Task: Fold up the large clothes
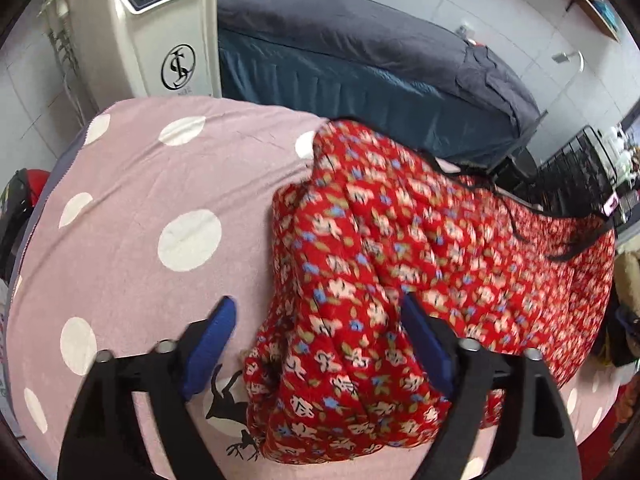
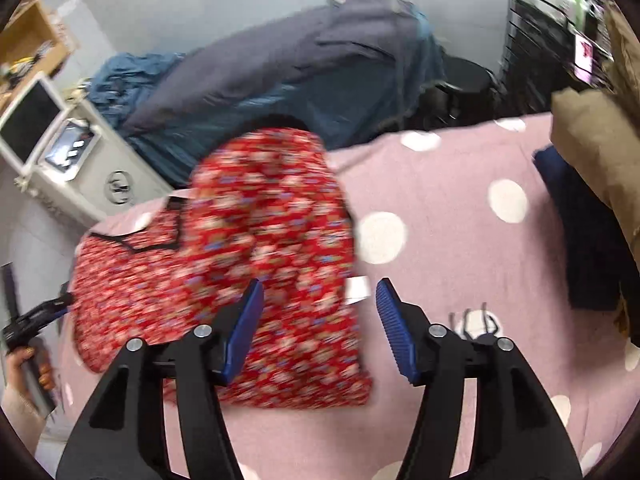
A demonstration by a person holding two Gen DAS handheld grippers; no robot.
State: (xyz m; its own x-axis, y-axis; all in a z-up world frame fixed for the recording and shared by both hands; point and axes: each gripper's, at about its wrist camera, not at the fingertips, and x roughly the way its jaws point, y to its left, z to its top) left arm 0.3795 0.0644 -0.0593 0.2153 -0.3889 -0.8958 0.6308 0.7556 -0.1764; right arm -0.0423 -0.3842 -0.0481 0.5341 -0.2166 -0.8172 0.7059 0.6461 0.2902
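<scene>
A red floral garment (image 1: 400, 264) with black trim lies in loose folds on a pink sheet with white dots (image 1: 152, 200). My left gripper (image 1: 320, 320) is open, its blue pads on either side of the garment's near bunched end. In the right wrist view the garment (image 2: 248, 248) lies left of centre on the pink sheet (image 2: 460, 264), with a white label (image 2: 357, 289) at its right edge. My right gripper (image 2: 320, 300) is open above the garment's near right edge. The left gripper (image 2: 36, 320) and the hand holding it show at the far left.
A white machine with buttons (image 1: 160, 32) stands beyond the table's far left. A bed with grey and blue covers (image 1: 360, 64) lies behind. A tan and navy cloth pile (image 2: 592, 200) sits at the right of the sheet. A black rack (image 1: 580, 168) stands far right.
</scene>
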